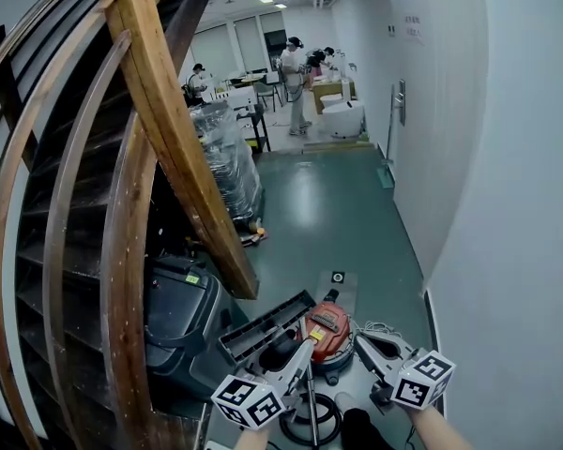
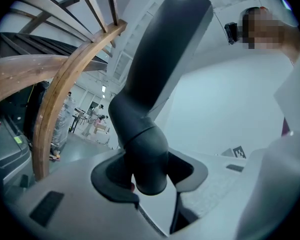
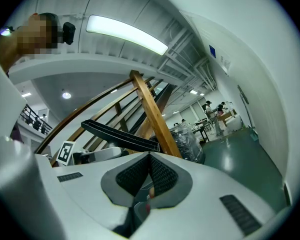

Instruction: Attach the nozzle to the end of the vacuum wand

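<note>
Firmly clamped in the left tongs [image 2: 150, 173]: the dark grey neck of the floor nozzle [image 2: 162, 59], pads [image 2: 106, 180] pressed on either side of its round collar, jaws standing wide round it; nozzle head rising away from the tongs, tilted up and to the right in the left gripper view; from the head view, a long flat dark grey head slanting just left of the vacuum canister [image 1: 327, 331], its grooved face turned up. Tight together on the right tongs [image 3: 149, 178]: both ribbed pads [image 3: 162, 176] touching, nothing between them; held level beside the left tongs, apart from the nozzle; in the right gripper view, nozzle head ahead and to the left as a long dark bar, with the left tongs' marker cube [image 3: 65, 153] below its near end. Below and between both tongs in the head view: red and grey canister on the floor [image 1: 333, 204], black hose [image 1: 330, 424] coiled just in front of it; thin rod [image 1: 311, 406] crossing the coil, too slim to tell whether the wand. Left of the canister: dark grey bin-like case [image 1: 180, 322], tucked under a curved wooden stair rail [image 1: 164, 111] and dark treads. Further out: green floor running on, white wall [image 1: 507, 157] along the right, plastic-wrapped stack [image 1: 227, 162] beside the stairs, desks [image 1: 247, 111] and several people [image 1: 294, 82] at the far end of the room under ceiling lights.
</note>
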